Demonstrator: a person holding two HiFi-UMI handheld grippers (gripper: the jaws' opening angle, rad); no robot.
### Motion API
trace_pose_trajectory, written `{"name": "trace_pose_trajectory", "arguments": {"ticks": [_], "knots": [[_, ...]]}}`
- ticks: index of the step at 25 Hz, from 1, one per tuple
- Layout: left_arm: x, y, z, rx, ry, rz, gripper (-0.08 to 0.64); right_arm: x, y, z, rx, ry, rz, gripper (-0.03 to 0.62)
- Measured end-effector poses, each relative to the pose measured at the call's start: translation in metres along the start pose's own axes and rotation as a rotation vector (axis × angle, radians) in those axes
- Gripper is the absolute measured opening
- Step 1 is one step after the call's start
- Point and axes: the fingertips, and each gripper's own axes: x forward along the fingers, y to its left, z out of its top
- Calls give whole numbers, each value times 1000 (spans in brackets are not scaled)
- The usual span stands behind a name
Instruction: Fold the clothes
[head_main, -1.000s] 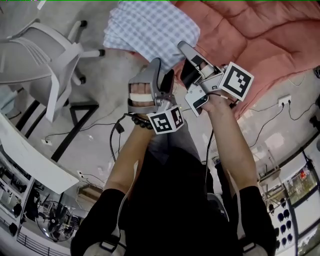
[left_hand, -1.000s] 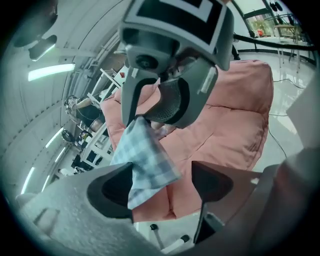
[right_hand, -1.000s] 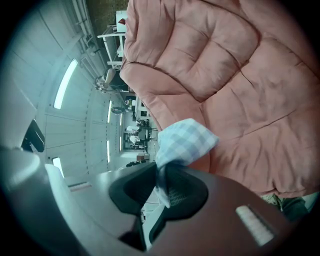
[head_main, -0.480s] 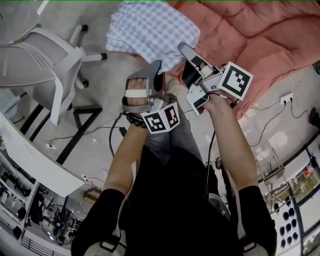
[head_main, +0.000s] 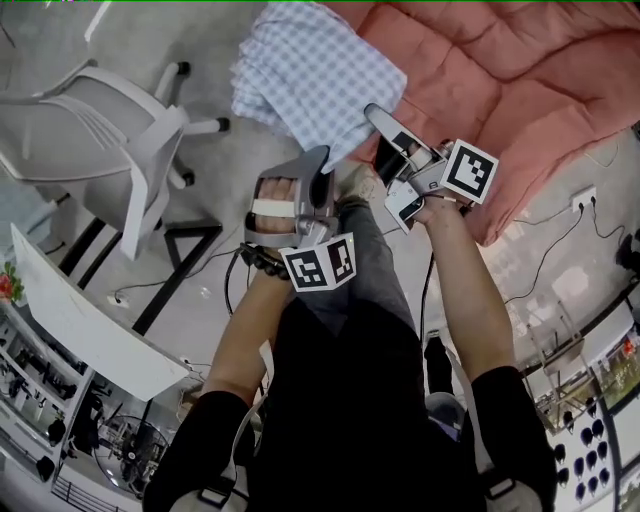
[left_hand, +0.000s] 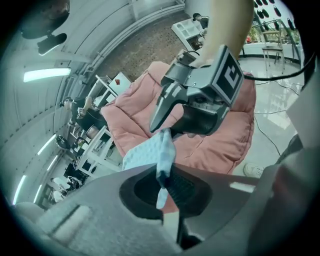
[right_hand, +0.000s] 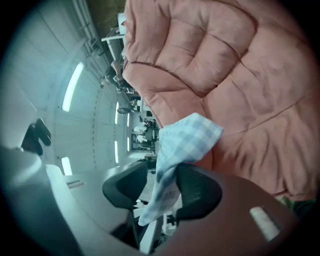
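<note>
Checked cloth (head_main: 315, 80) bunches off the cushion (head_main: 520, 90). My left tool (left_hand: 164, 182) pinches it; my right tool (right_hand: 162, 187) has just been opening, cloth between.

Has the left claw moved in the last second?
Yes. In the head view, the left claw has shifted left, closer to the white office chair standing on the floor.

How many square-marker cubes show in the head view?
2. One cube at picture centre, above the person's left forearm; the other cube up and right of it, over the pink cushion edge. No further cube shows there.
</note>
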Motion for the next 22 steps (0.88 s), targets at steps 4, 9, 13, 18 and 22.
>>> {"name": "trace_pose_trajectory", "arguments": {"ticks": [4,9,13,18,22], "knots": [[-7,13,5,13,-17,-26,12,-5,-13,2,166,-81,96,256],[-15,25,7,3,-29,-41,12,-8,-38,10,298,-182,124,323],[-19,33,9,-27,-33,-50,14,2,-61,30,422,-259,204,402],[-19,34,5,-34,-33,-68,14,32,-61,30,408,-208,258,397],[-18,30,-1,-52,-17,-75,14,32,-56,39,360,-220,213,158]]}}
